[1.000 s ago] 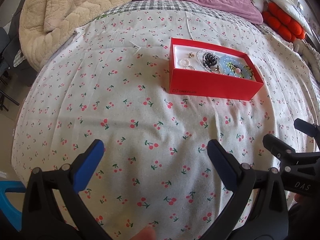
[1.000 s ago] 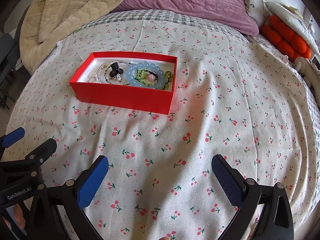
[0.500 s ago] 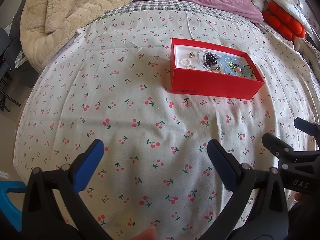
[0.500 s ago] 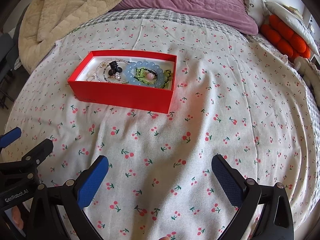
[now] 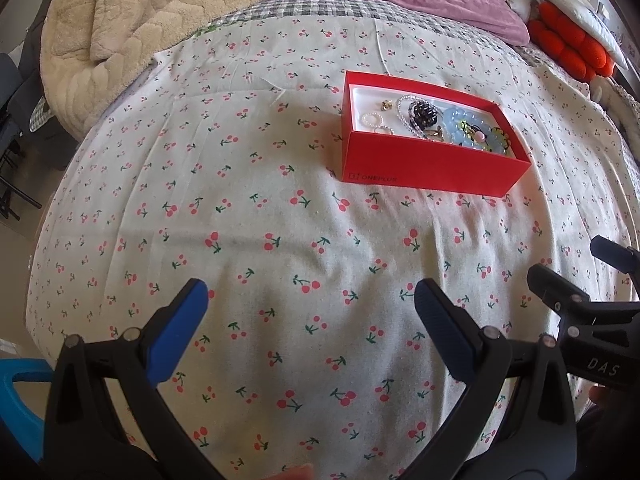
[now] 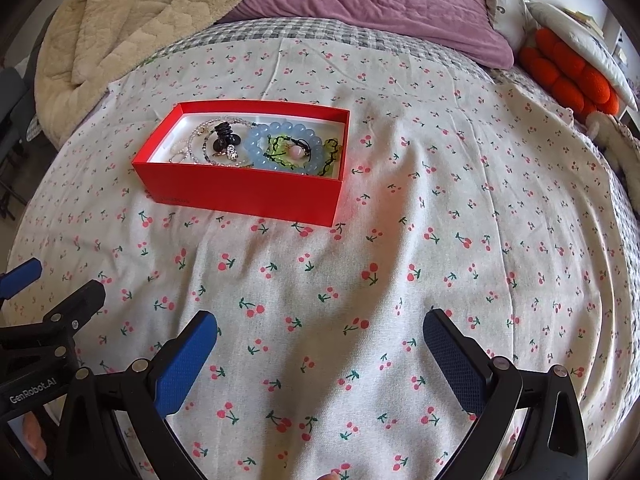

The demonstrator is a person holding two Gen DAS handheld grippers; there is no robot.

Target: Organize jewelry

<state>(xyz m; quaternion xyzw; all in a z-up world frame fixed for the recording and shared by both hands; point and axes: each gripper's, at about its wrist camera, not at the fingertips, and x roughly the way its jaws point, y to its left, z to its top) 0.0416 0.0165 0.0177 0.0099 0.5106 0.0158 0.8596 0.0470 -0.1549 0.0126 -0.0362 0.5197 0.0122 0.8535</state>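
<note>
A red box (image 5: 428, 168) (image 6: 240, 192) sits on the cherry-print bedsheet. It holds a pale blue bead bracelet (image 6: 280, 148) (image 5: 460, 120), a green-and-black cord bracelet with a pink bead (image 6: 296, 154), a black clip (image 6: 224, 136) (image 5: 424, 114), silver chains (image 6: 200, 144) and small pearl rings (image 5: 374, 120). My left gripper (image 5: 310, 304) is open and empty, well in front of the box. My right gripper (image 6: 320, 334) is open and empty, in front of the box and to its right. Each gripper shows at the edge of the other's view.
A beige quilted blanket (image 5: 120, 28) lies at the back left. A purple duvet (image 6: 380, 4) lies at the back. An orange cushion (image 6: 568, 72) and pillows lie at the back right. The bed edge drops off at the left, with a blue object (image 5: 16, 392) below.
Both grippers have drawn back slightly toward the near side of the bed; the box looks a little farther away. Both stay open and empty.
</note>
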